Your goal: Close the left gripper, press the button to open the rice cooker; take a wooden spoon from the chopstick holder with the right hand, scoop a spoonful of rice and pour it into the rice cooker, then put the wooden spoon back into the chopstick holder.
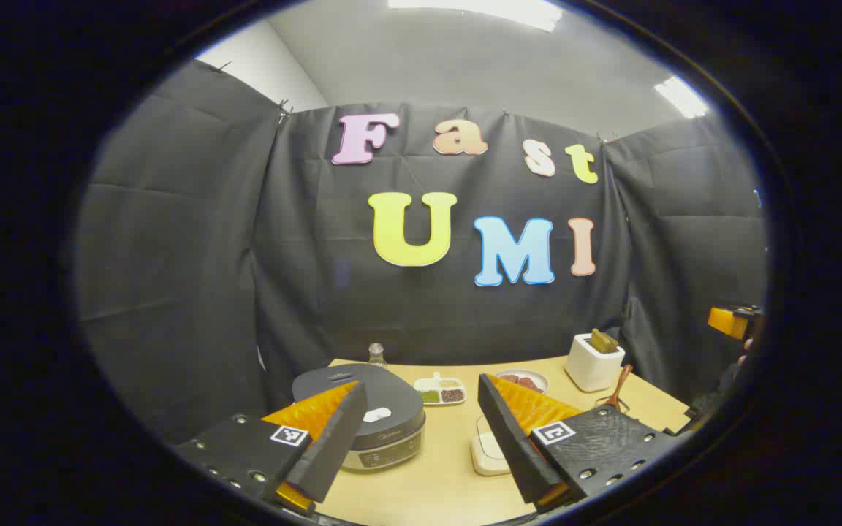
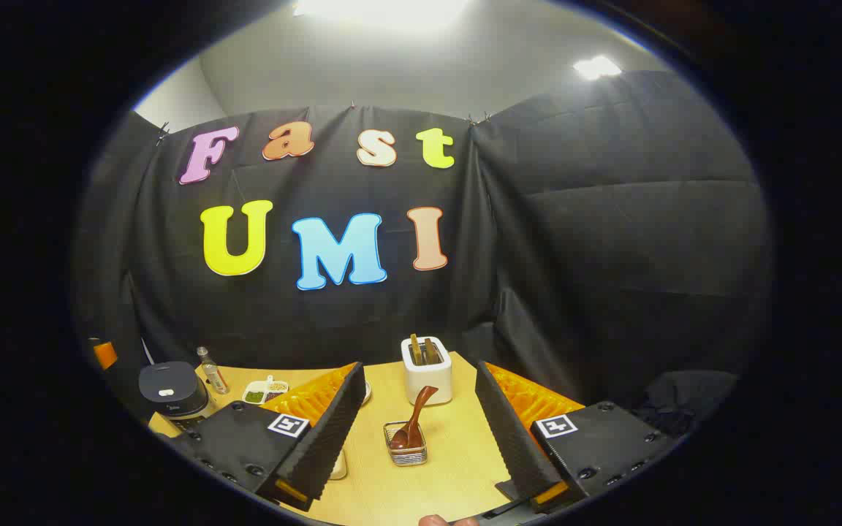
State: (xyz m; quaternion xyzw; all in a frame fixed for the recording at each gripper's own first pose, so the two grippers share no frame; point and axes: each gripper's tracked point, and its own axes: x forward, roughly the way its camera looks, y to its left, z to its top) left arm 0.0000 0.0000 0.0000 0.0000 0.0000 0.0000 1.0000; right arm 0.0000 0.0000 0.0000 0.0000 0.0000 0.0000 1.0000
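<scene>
A: The left gripper (image 1: pixel 422 431) is spread wide, gripping nothing. What's first?

B: Clench it, so the joined tips make one blunt point, then press straight down on the cooker (image 1: pixel 370 416) button (image 1: pixel 377 415). The lid is down.

A: Where's the cooker relative to it?

B: On the table (image 1: pixel 435 482), ahead and below, partly behind its left finger (image 1: pixel 326 438).

A: And the right gripper (image 2: pixel 421 431)?

B: Also spread, empty. The spoon (image 2: pixel 412 424) stands tilted in the wire holder (image 2: pixel 406 447), between its fingers and just beyond them. I judge a straight approach would suit.
</scene>
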